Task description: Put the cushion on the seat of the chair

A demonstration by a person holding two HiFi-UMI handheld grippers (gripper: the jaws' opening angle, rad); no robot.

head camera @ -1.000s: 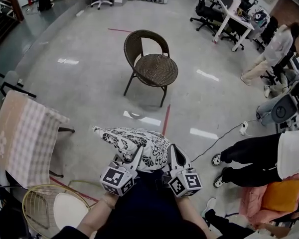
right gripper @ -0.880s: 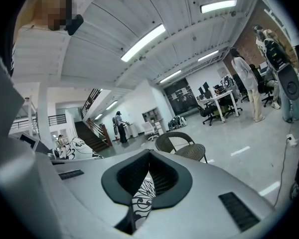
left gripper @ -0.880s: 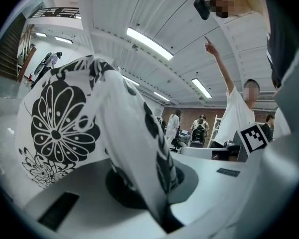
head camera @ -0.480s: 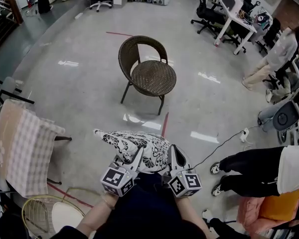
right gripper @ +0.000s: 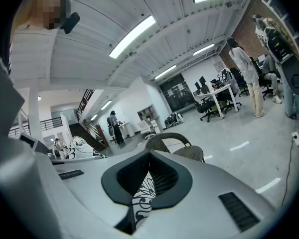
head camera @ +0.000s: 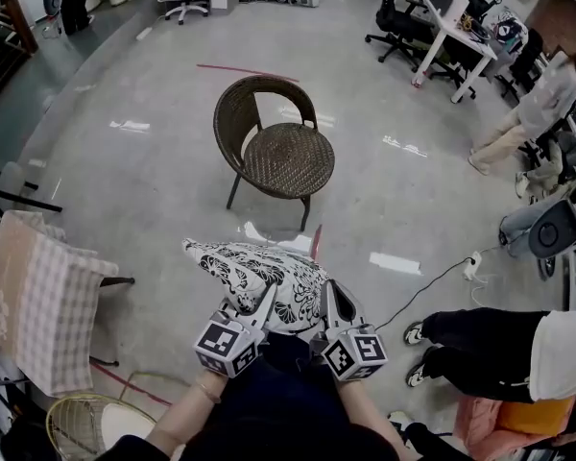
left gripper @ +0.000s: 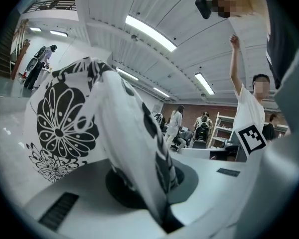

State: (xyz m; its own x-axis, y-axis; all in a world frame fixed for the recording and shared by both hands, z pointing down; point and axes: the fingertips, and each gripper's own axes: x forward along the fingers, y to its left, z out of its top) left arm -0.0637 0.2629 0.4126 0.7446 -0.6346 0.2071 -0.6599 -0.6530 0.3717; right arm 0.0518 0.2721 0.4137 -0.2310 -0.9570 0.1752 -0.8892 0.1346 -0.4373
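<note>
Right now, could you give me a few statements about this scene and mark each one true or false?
1. The cushion lies on the chair. False: both grippers hold it, and the seat is bare.
2. The left gripper and the right gripper each have their jaws shut on the cushion. True.
3. The cushion is plain grey. False: it is white with black flower patterns.
4. The chair stands upright on the floor. True.
</note>
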